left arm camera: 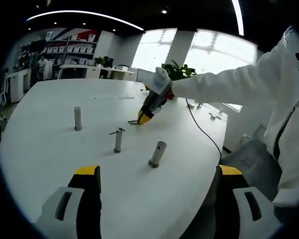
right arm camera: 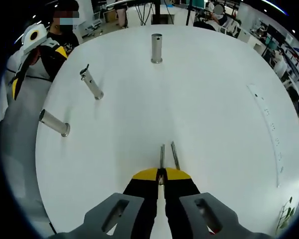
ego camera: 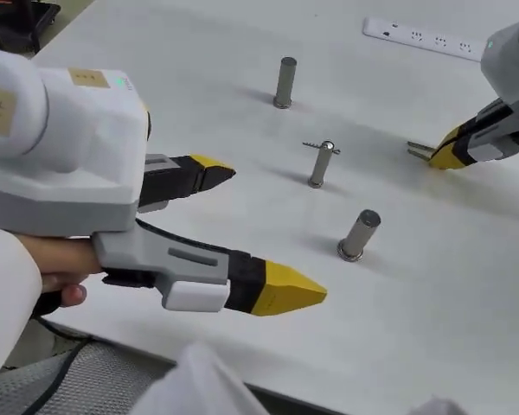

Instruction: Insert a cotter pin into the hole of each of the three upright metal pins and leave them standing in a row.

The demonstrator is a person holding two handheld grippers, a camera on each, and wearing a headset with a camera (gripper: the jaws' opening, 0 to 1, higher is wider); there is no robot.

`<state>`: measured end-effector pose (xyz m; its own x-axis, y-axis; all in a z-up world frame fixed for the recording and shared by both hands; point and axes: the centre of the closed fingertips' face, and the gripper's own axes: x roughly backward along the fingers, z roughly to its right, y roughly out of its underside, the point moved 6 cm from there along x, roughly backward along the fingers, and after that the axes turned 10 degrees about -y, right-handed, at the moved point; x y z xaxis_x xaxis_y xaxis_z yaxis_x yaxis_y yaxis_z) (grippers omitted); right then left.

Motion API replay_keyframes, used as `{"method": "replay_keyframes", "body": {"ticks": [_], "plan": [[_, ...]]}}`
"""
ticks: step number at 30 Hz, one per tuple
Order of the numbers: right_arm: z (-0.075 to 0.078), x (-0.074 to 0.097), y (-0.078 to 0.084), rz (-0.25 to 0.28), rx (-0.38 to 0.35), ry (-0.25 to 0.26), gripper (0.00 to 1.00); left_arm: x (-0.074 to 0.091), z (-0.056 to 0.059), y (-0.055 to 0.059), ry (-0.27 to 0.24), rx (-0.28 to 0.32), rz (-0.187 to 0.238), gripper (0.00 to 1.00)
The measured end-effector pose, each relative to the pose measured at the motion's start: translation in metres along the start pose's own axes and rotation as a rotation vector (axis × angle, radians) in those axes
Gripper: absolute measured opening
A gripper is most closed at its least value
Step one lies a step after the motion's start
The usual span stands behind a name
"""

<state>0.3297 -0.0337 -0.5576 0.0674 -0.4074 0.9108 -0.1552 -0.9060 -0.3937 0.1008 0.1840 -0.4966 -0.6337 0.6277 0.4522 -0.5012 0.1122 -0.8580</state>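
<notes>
Left gripper [ego camera: 277, 233] held near left above surface [ego camera: 432, 294], fingers spread wide, nothing gripped. Diagonal row formed at centre by near pin [ego camera: 359, 235], middle pin [ego camera: 322, 169] and far pin [ego camera: 285, 83]; cotter pin [ego camera: 316, 146] seated through middle pin's top, other two bare. Right gripper [ego camera: 434, 158] held low at far right, fingers pinched on second cotter pin [ego camera: 418, 150].

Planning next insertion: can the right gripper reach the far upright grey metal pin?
Likely yes: bare white table lies between the right gripper, shut on a thin metal cotter pin, and the far grey metal pin.
</notes>
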Motion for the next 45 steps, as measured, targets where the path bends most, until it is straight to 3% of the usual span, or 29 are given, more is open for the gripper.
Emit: {"method": "replay_keyframes", "body": {"ticks": [4,5,7,14,24,25,30,40,45], "plan": [[-0.001,-0.001,0.000,-0.005,0.046,0.031,0.00,-0.002,0.002,0.000,0.000,-0.006,-0.007,0.95],[0.005,-0.001,-0.001,0.003,0.023,0.043,0.00,-0.002,0.003,-0.001,0.000,-0.006,-0.008,0.95],[0.002,-0.001,-0.001,0.018,-0.015,0.047,0.00,-0.003,0.005,-0.002,0.002,-0.009,-0.006,0.94],[-0.010,0.013,-0.005,0.081,-0.030,0.065,0.00,-0.003,0.007,-0.007,0.007,-0.021,-0.003,0.93],[-0.052,0.045,-0.014,0.147,0.108,0.140,0.00,-0.002,0.007,-0.012,0.005,-0.033,0.017,0.88],[-0.062,0.049,-0.014,0.157,0.116,0.145,0.00,-0.002,0.008,-0.013,0.006,-0.033,0.021,0.88],[-0.081,0.062,-0.015,0.190,0.192,0.207,0.00,-0.004,0.010,-0.021,0.017,-0.021,0.044,0.84],[-0.116,0.080,-0.022,0.302,0.228,0.300,0.00,-0.016,0.016,-0.037,0.056,0.004,0.037,0.71],[-0.134,0.085,-0.023,0.319,0.280,0.346,0.00,-0.024,0.019,-0.045,0.083,0.011,0.033,0.65]]}}
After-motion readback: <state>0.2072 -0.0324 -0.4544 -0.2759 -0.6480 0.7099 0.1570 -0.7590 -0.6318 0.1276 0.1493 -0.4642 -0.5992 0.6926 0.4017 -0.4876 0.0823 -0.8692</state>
